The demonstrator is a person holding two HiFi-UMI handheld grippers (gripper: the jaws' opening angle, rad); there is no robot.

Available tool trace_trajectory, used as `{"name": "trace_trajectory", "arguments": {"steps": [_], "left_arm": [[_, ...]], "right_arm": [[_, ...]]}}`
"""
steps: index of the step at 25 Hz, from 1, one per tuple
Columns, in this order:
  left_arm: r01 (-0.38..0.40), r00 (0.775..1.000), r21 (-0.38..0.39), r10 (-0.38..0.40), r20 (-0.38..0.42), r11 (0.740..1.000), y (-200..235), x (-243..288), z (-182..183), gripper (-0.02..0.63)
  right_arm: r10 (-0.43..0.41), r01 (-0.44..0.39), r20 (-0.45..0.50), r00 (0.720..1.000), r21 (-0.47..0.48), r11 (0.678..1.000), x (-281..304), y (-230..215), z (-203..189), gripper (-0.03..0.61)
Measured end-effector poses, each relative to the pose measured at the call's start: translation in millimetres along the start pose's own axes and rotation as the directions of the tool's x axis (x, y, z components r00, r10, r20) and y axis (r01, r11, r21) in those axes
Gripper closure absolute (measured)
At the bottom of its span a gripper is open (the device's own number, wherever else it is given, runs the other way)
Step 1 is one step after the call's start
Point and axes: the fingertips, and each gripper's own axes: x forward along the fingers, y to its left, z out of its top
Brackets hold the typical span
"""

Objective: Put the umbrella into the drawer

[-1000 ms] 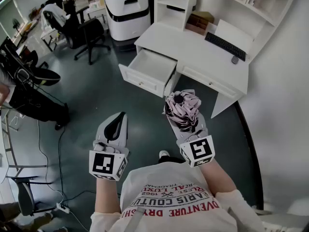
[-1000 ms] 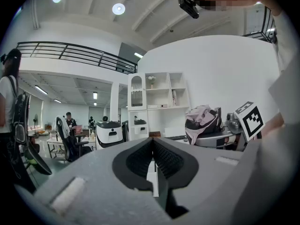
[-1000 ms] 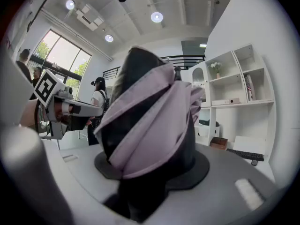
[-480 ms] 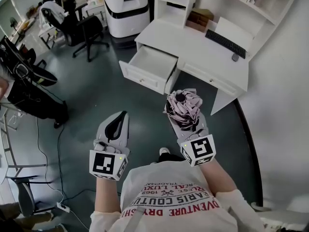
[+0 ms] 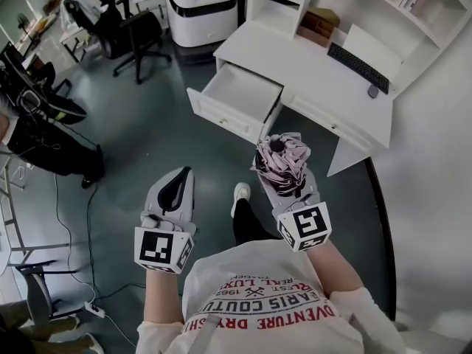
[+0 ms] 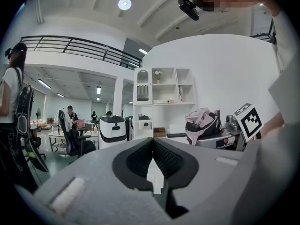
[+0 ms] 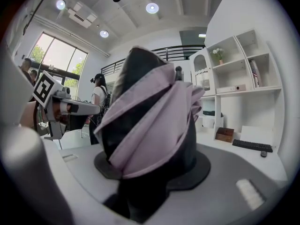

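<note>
In the head view a folded pink and black umbrella (image 5: 282,164) stands up out of my right gripper (image 5: 286,177), which is shut on it. The right gripper view is filled by the umbrella (image 7: 150,116), with the jaws gripping its lower part. My left gripper (image 5: 175,190) is level beside it on the left, shut and holding nothing; its pads meet in the left gripper view (image 6: 153,144), where the umbrella (image 6: 201,123) shows at the right. The open white drawer (image 5: 240,98) juts from the desk (image 5: 310,57) ahead of both grippers and looks empty.
A keyboard (image 5: 359,67) and mouse (image 5: 372,91) lie on the desk, under shelves. A white rounded machine (image 5: 203,6) and an office chair (image 5: 133,35) stand at the far left. A person in dark clothes (image 5: 44,139) is at the left edge. My shoe (image 5: 240,194) steps forward.
Both grippers have moved toward the desk, so the open drawer sits nearer. A foot has stepped forward between them. The right grip on the umbrella is unchanged.
</note>
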Motion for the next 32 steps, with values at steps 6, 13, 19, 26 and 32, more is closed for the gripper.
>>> {"name": "trace_trajectory", "arguments": {"steps": [6, 13, 19, 26, 32], "left_arm": [[-0.016, 0.999, -0.001, 0.016, -0.028, 1.000, 41, 64, -11, 0.610], [-0.016, 0.999, -0.004, 0.016, -0.045, 1.000, 101, 191, 1, 0.610], [0.034, 0.998, 0.004, -0.034, -0.052, 0.999, 125, 294, 15, 0.609], [0.080, 0.994, -0.013, -0.081, -0.079, 0.997, 148, 365, 4, 0.610], [0.180, 0.974, -0.039, -0.184, -0.129, 0.983, 160, 417, -14, 0.611]], "right_arm": [[0.017, -0.017, -0.018, 1.000, 0.024, 1.000, 77, -40, -5, 0.374], [0.025, -0.024, -0.040, 0.999, 0.030, 0.999, 191, -116, 3, 0.374], [0.017, -0.014, -0.050, 0.999, 0.054, 0.998, 264, -185, 13, 0.373], [-0.010, 0.019, -0.118, 0.993, 0.077, 0.997, 312, -226, -7, 0.371], [-0.052, 0.075, -0.207, 0.977, 0.107, 0.991, 341, -240, -34, 0.370]]}}
